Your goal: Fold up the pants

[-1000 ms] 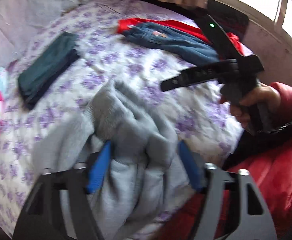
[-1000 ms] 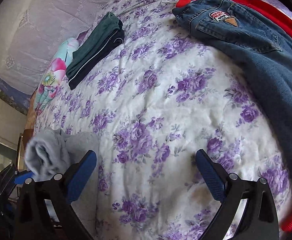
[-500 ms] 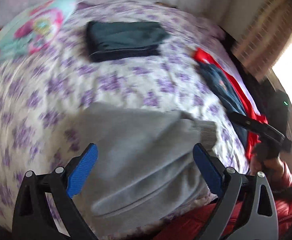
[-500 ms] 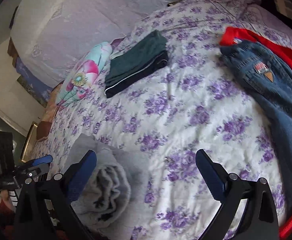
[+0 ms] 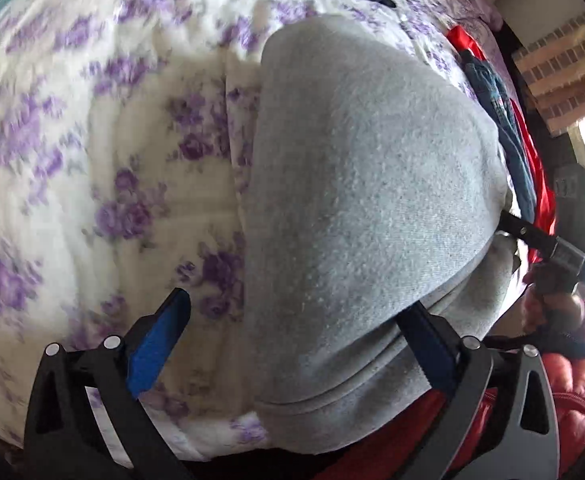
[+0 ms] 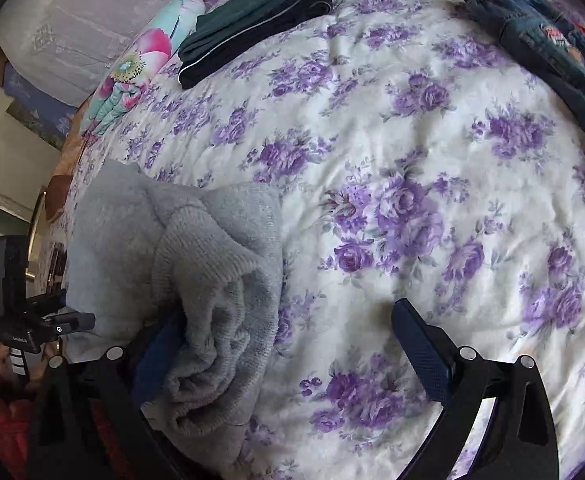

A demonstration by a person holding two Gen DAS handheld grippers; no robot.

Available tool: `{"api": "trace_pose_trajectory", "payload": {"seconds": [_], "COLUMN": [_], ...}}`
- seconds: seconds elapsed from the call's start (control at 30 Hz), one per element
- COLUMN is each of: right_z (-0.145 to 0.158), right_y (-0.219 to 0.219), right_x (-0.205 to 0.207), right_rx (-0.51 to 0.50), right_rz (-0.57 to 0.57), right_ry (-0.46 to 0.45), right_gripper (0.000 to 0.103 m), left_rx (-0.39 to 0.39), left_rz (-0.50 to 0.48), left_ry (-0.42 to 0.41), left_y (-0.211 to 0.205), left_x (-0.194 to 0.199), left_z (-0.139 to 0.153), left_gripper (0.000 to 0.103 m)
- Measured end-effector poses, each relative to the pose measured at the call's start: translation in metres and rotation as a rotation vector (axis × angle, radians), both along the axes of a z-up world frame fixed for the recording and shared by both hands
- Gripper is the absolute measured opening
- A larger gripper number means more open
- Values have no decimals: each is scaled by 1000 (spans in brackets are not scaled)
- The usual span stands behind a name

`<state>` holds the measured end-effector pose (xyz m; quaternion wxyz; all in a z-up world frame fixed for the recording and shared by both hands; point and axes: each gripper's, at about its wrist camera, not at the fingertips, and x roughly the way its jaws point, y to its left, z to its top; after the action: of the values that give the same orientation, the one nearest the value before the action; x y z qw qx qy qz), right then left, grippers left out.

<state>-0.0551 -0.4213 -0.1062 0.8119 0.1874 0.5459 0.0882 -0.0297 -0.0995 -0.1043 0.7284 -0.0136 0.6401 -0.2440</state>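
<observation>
Bed: I see the quilt with purple roses filling both views; everything lies on it.
Grey pants: the grey pants sit at the near edge of the bed, right half of the left wrist frame and lower left of the right wrist frame.
Progress: I judge the fold partly done; one smooth layer lies over another, but the ribbed end at the lower left of the right wrist frame is bunched and loose, so flattening and at least one more fold remain.
Axis: in the left wrist frame the long axis runs from bottom centre to upper centre, hem seam toward the camera.
Other clothes: folded dark green pants upper left; jeans upper right.
Left hand-held gripper: released, jaws wide, straddling the fabric's left edge.
Right hand-held gripper: released, wide; left finger hidden under the bunched cloth.
</observation>
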Motion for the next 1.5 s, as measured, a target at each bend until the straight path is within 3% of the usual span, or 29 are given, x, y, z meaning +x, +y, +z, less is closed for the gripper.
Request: {"api": "trace_pose_trajectory", "payload": {"seconds": [0.1,0.17,0.23,0.3,0.4,0.47,0.53,0.6,0.67,0.73,0.9,1.0,1.1,1.17,1.23,1.33,1.37,1.5], "right_z": [28,63,93,108,99,81,46,30,28,38,86,98,86,62,30,6,2,7], "right_y": [15,27,43,61,99,120,135,121,110,107,101,100,101,100,91,58,52,54], "right_x": [0,2,9,25,46,52,60,63,67,64,24,6,-7,-8,-8,-9,-10,-12], "right_rx": [-130,-211,-201,-189,-215,-288,-411,-329,-271,-276,-293,-368,-425,-451,-364,-102,-58,-74], "right_rz": [18,11,41,72,140,193,250,216,195,191,214,259,313,324,280,123,103,113], "right_ry": [-81,-201,-296,-305,-261,-217,-114,-86,-51,-60,-228,-258,-218,-130,-21,66,80,60], "right_gripper": [99,99,100,100,100,100,99,100,100,100,100,100,100,100,100,100,100,100], "left_rx": [42,63,58,58,67,78,82,94,79,79,64,55,45,38,33,39,36,29], "left_rz": [-51,-81,-98,-118,-143,-164,-176,-186,-185,-189,-188,-190,-188,-186,-191,-200,-202,-209], "left_ry": [-30,-52,-51,-57,-76,-95,-107,-111,-113,-118,-116,-119,-115,-113,-109,-112,-112,-105], "left_y": [-8,-12,-12,-13,-16,-20,-24,-27,-25,-24,-21,-22,-20,-19,-18,-19,-19,-20], "left_x": [2,3,9,10,13,12,14,15,16,16,15,16,16,15,14,13,12,13], "left_z": [2,4,5,4,4,5,5,2,2,2,1,-1,-1,-2,-3,-3,-3,-3], "left_gripper": [99,99,99,99,99,99,99,99,99,99,99,99,99,99,99,99,99,99]}}
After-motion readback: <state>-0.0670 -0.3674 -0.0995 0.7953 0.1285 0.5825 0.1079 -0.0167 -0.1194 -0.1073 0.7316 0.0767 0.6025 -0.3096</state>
